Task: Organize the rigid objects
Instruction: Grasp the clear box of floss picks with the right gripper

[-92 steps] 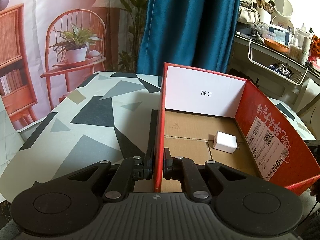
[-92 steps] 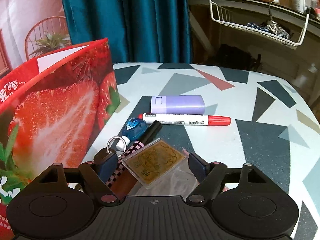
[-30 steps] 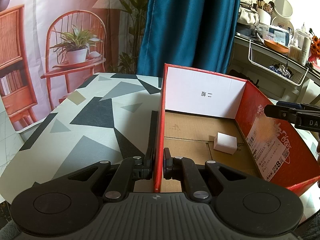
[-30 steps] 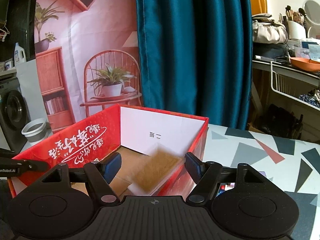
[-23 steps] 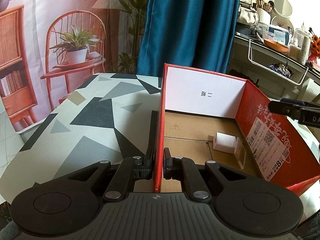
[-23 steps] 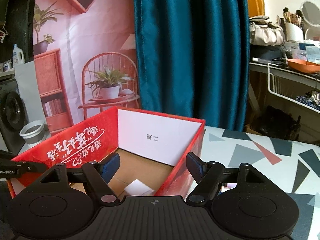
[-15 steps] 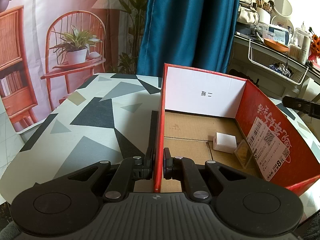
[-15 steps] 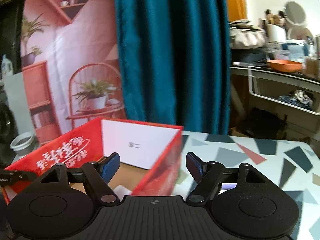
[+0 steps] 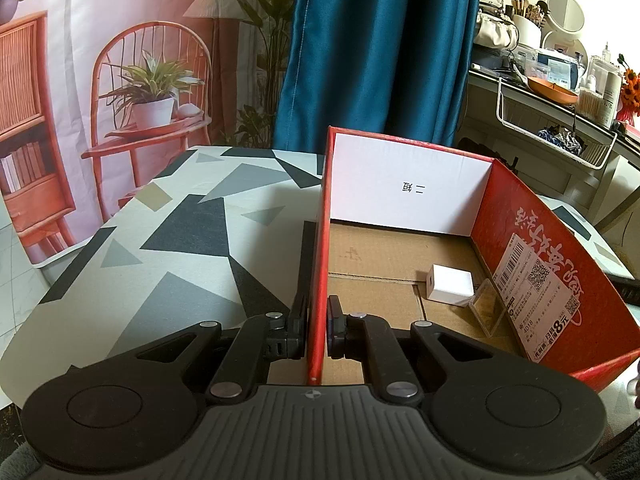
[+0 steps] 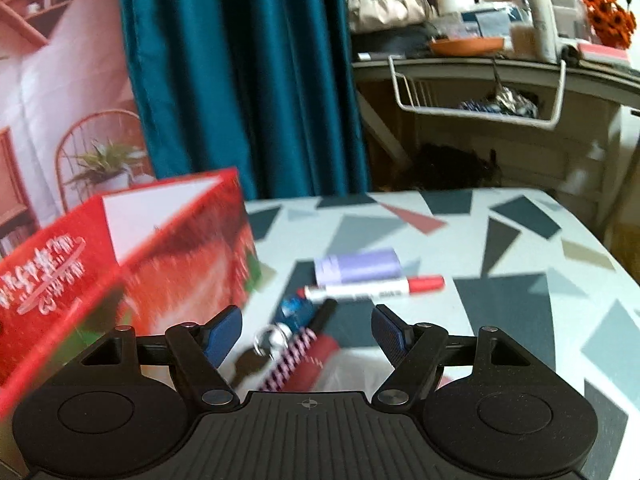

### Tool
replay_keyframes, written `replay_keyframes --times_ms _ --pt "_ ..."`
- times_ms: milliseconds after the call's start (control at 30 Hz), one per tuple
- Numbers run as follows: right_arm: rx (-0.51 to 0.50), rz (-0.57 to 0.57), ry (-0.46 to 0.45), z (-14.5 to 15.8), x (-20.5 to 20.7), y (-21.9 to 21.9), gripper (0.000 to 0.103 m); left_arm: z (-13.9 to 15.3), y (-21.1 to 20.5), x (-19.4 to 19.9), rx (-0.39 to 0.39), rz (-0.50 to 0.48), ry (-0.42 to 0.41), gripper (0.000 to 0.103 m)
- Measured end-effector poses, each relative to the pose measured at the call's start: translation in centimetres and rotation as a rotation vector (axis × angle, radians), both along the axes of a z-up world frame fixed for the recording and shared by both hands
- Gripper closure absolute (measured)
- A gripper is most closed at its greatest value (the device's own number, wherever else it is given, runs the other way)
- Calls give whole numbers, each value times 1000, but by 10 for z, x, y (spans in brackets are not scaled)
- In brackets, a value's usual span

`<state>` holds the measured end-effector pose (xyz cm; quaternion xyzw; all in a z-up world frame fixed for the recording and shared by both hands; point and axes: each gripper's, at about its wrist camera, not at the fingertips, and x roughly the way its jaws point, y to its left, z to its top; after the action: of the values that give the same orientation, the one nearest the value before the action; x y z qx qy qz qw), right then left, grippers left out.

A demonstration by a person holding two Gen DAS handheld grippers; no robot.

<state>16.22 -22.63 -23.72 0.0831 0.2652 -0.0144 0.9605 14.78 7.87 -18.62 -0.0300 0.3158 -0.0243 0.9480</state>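
Red-capped marker (image 10: 374, 288) lies on table, far side of pile w/ purple case (image 10: 357, 267); stiff, light, prob rolls, so I'd grip mid-barrel. My right claw (image 10: 307, 325) spread, empty; left claw (image 9: 318, 330) pinching red box (image 9: 319, 264) wall.

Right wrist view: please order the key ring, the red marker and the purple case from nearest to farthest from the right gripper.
1. Key ring: just ahead of the right gripper, between its open fingers, slightly left.
2. Red marker: farther out on the table, lying crosswise.
3. Purple case: directly behind the marker, alongside it.
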Motion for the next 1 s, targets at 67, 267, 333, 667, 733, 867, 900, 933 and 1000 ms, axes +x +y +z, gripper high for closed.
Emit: replay_keyframes --times_ms 67,267,333,667,733,867,900,933,1000 --pt "-6 -3 21 -8 0 3 35 0 0 0 0 0 0 92" --pt "-57 -35 70 -24 1 17 40 0 0 0 2 -2 0 92" --pt "-73 -67 63 -24 1 16 40 -1 0 0 4 -3 -1 92" --pt "-108 -117 129 -34 -3 13 45 0 -1 -1 6 -2 -1 92" --pt "-126 -111 146 -36 -1 16 47 -1 -1 -1 6 -2 -2 92" --pt "-121 -139 159 -39 1 14 50 0 -1 -1 7 -2 -3 91" --pt "-122 -146 159 -40 1 12 50 0 -1 -1 7 -2 -3 91" --pt "-109 -148 157 -42 2 10 50 0 -2 -1 7 -1 -3 91" --pt "-102 -157 155 -45 2 7 50 0 -1 -1 8 -3 -2 92"
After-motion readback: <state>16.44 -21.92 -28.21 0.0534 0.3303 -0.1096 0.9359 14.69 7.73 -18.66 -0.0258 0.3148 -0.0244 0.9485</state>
